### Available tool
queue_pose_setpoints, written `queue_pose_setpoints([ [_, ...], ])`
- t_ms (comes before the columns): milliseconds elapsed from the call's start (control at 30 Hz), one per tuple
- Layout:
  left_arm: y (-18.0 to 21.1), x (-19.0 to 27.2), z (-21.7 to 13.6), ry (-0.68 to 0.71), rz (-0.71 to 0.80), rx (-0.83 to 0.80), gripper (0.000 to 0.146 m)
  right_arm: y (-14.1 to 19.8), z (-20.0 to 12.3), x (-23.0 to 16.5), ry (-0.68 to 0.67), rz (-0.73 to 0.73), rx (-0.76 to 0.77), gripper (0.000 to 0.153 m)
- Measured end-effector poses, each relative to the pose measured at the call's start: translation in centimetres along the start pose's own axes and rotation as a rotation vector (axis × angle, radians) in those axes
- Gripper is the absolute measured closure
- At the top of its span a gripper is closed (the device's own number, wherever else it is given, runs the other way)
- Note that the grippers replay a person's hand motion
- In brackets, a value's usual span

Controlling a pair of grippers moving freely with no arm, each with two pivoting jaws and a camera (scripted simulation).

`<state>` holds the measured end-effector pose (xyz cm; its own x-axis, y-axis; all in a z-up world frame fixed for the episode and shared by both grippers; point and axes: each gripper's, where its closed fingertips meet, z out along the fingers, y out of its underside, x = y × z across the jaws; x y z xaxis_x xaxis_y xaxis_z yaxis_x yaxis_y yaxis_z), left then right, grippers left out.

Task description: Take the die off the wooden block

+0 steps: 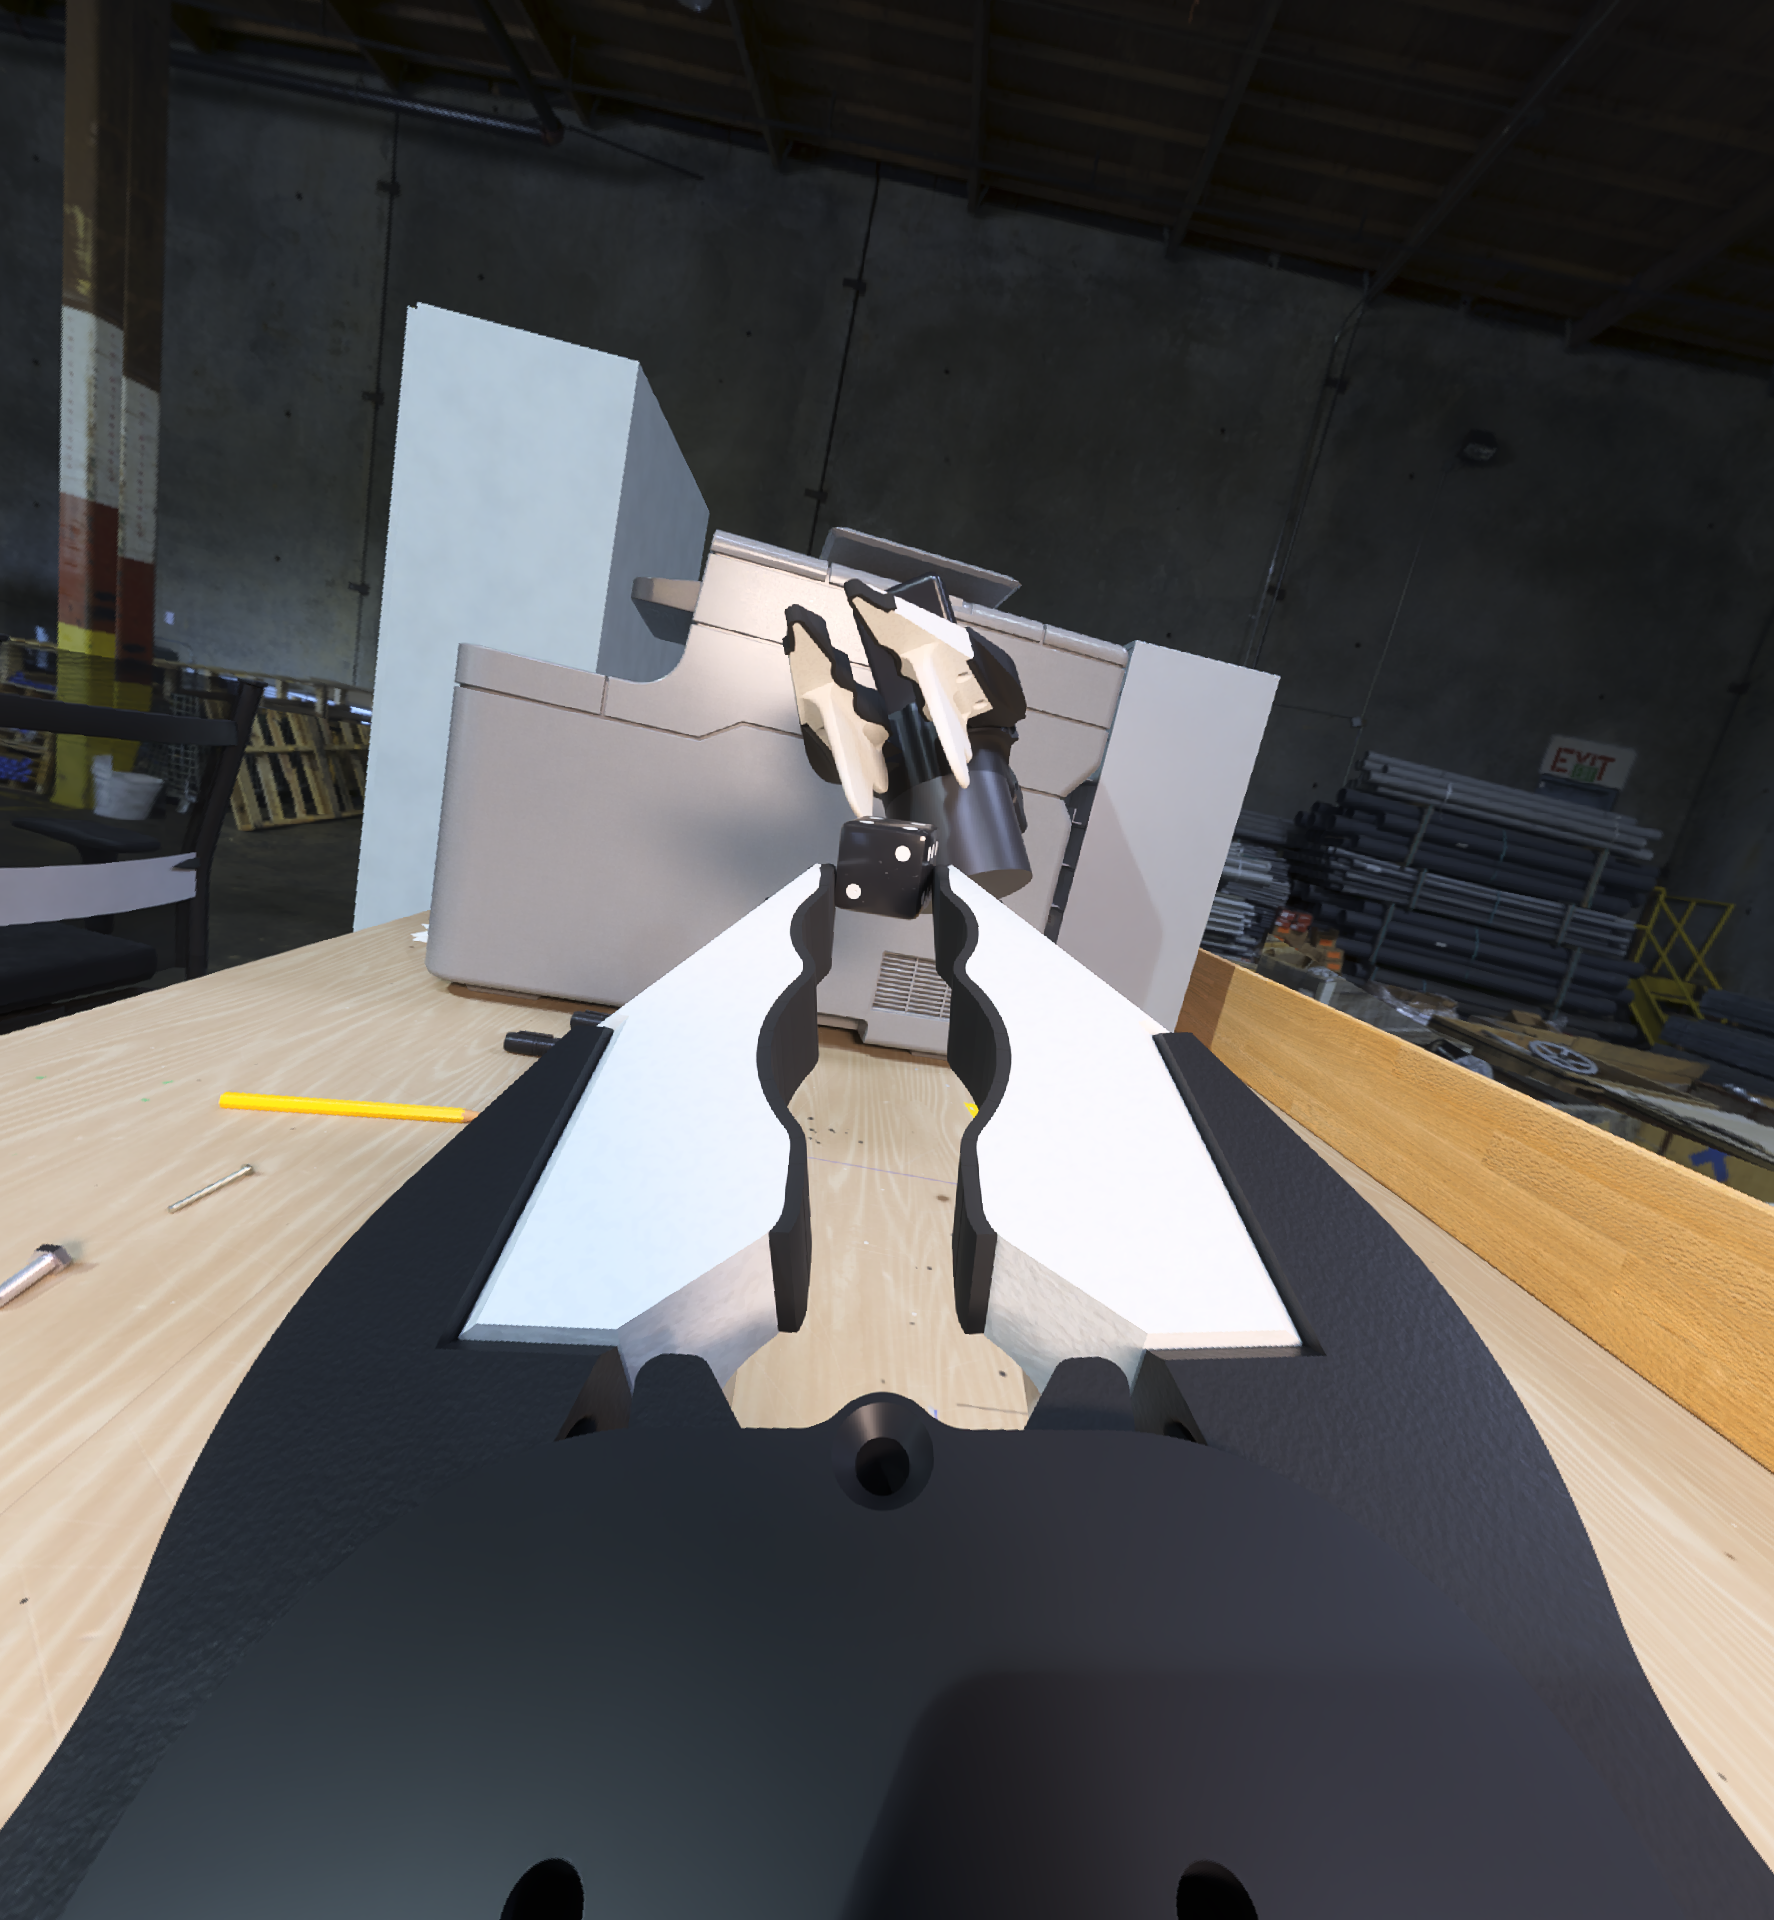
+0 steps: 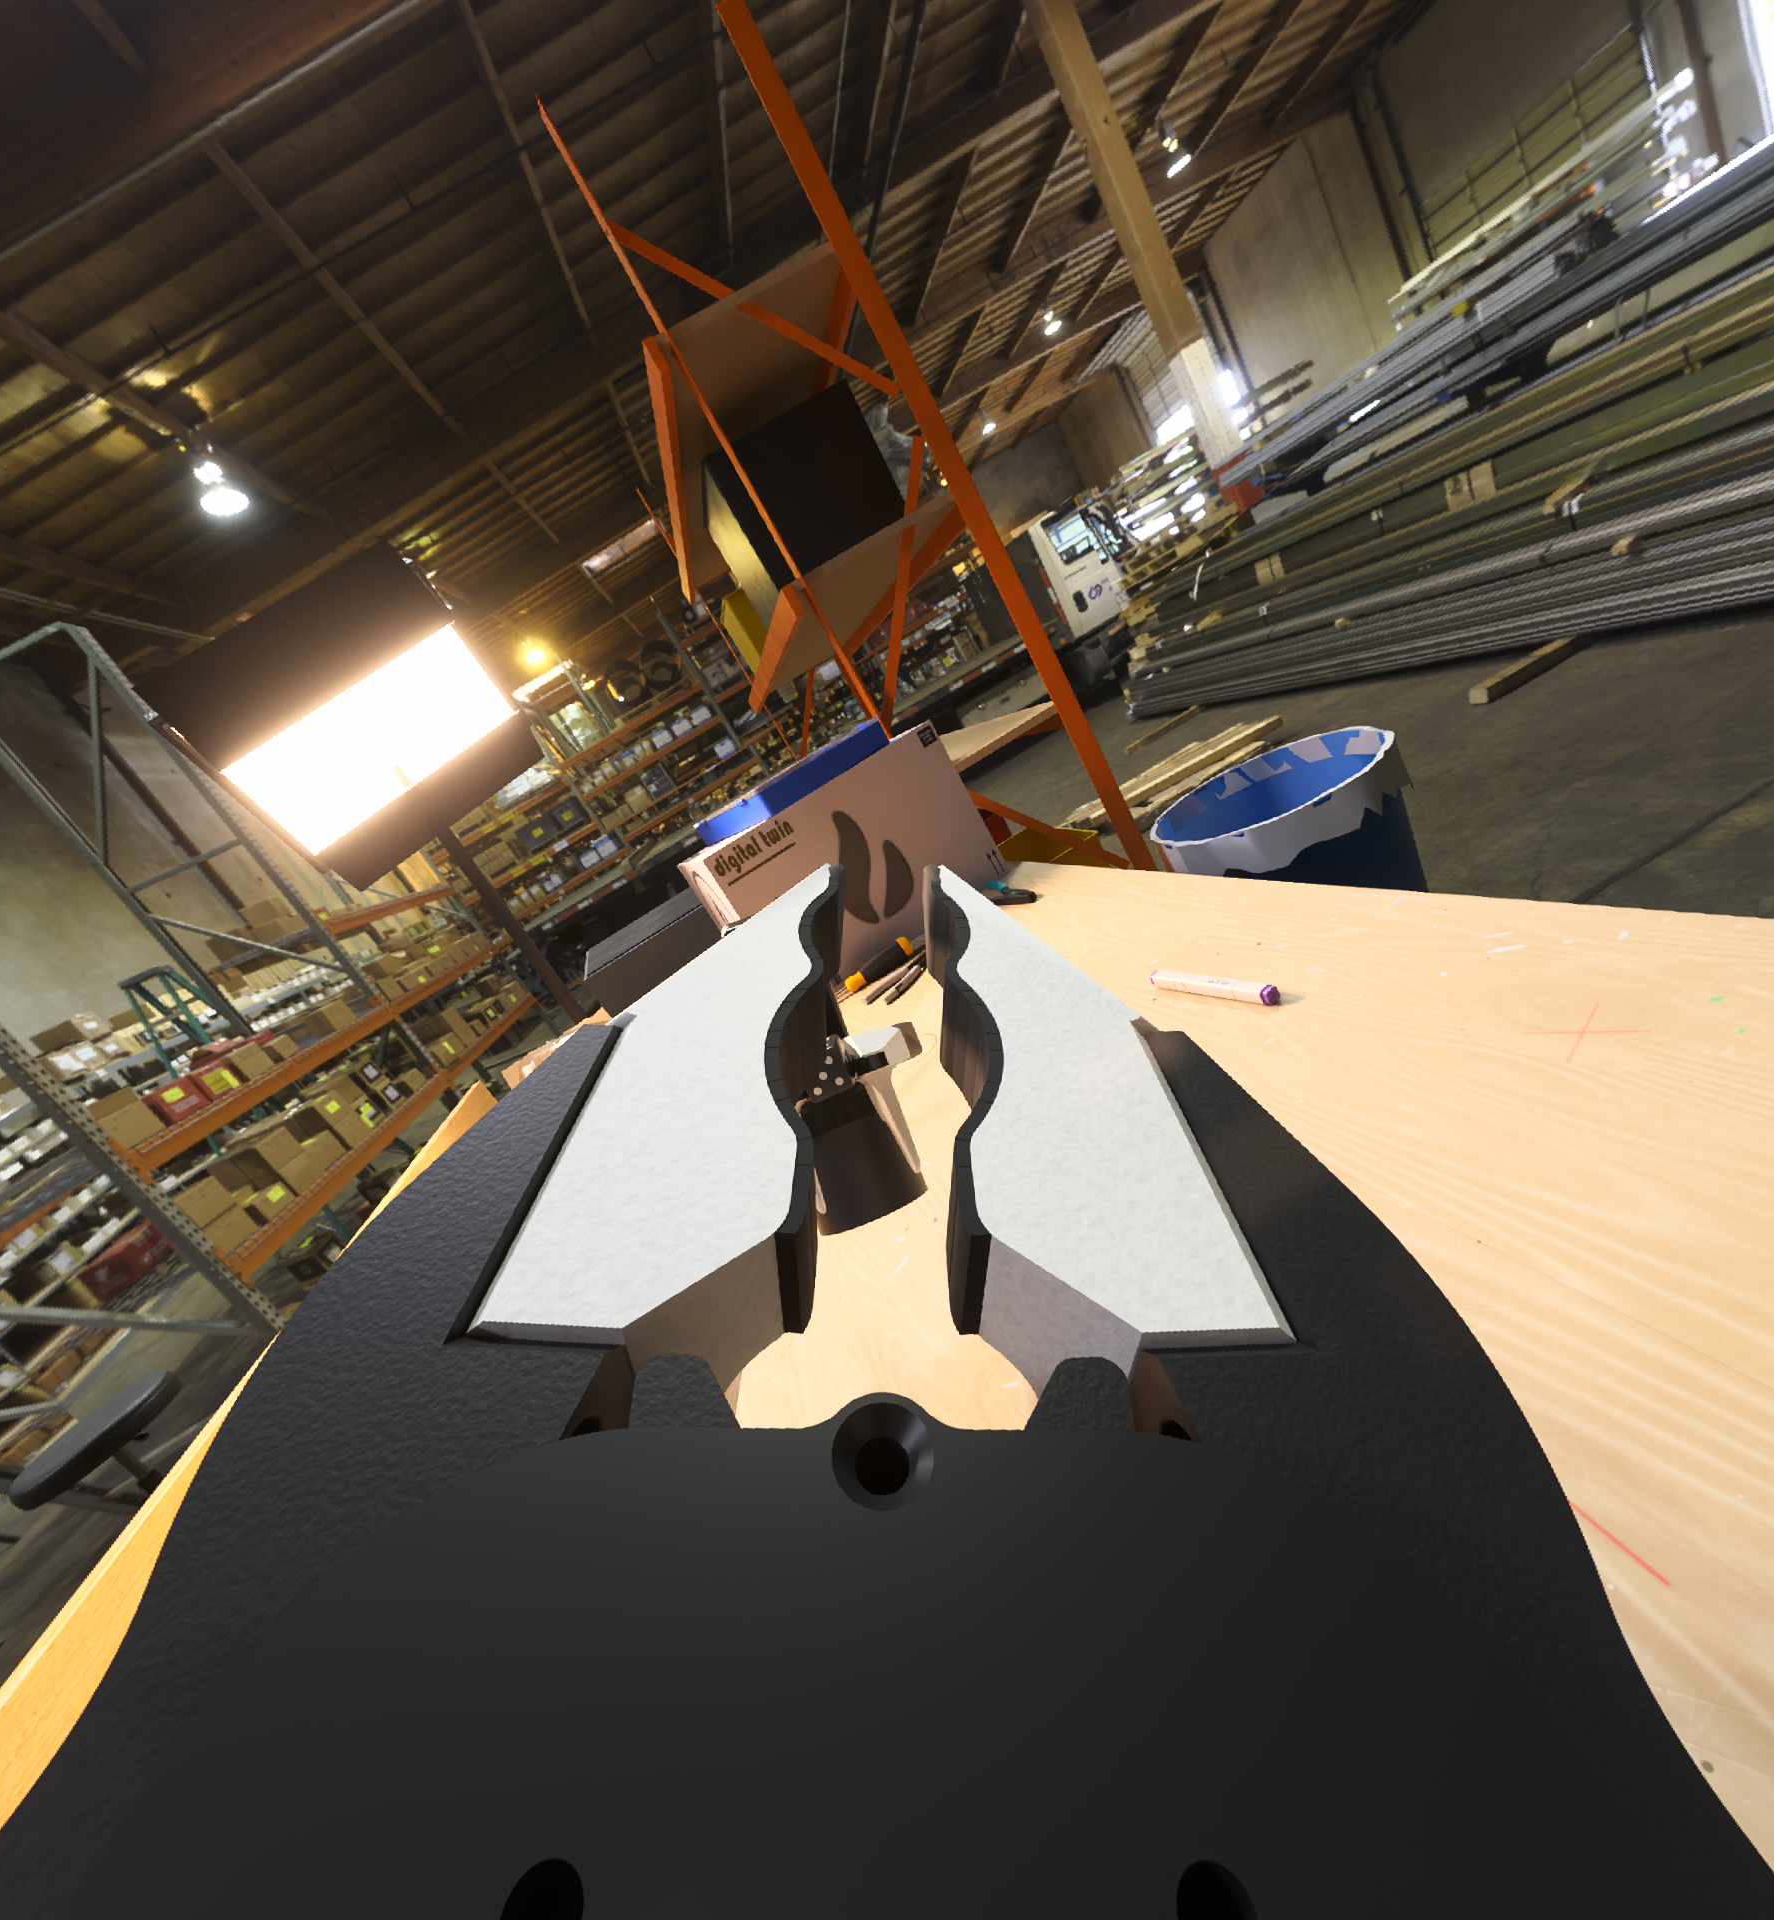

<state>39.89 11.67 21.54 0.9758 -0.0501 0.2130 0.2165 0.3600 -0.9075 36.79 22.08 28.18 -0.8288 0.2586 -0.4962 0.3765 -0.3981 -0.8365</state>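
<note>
Black with white pips, the die [image 1: 885, 871] sits clamped between the tips of our left gripper [image 1: 883, 883], whose jaws are closed to about the die's width and touch it on both sides. It appears lifted clear of the tabletop [image 1: 239, 1351], and we cannot see any wooden block under it in either view.

Just beyond those tips, our right gripper [image 1: 898, 707] hangs nose-down above the die, its fingers slightly parted and holding nothing, one tip close over the die's top face. From its own wrist view, our right gripper [image 2: 883, 883] looks down on the die [image 2: 833, 1075] and the left gripper's body [image 2: 862, 1153], well inside its parted fingers' line of sight.

To finish well, we judge we should keep the squeeze steady, since the hold is only at the fingertips and a smooth cube could twist out. We would carry it sideways and low, away from the right gripper's tips, then set it flat on bare table before opening.

Farther out to the left of our left fingers lie a yellow pencil [image 1: 348, 1109] and a bolt [image 1: 26, 1276]; a grey printer [image 1: 654, 831] stands behind.
</note>
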Motion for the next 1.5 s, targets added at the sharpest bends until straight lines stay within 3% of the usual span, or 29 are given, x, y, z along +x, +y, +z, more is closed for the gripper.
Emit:
queue_pose_setpoints([
  [633,1.6,0.9,1.2,0.034,-0.032,-0.047,0.128,-0.8,-0.4,-1.3,-0.016,-0.037,0.014,0.138],
  [933,2.1,1.3,1.6,0.048,-0.043,-0.064,0.128,-1.7,-0.5,-2.7,-0.024,-0.121,0.047,0.138],
  [1500,3.8,2.3,2.5,0.067,0.009,-0.161,0.128,-1.6,0.0,-4.2,-0.059,-0.145,0.041,0.138],
])
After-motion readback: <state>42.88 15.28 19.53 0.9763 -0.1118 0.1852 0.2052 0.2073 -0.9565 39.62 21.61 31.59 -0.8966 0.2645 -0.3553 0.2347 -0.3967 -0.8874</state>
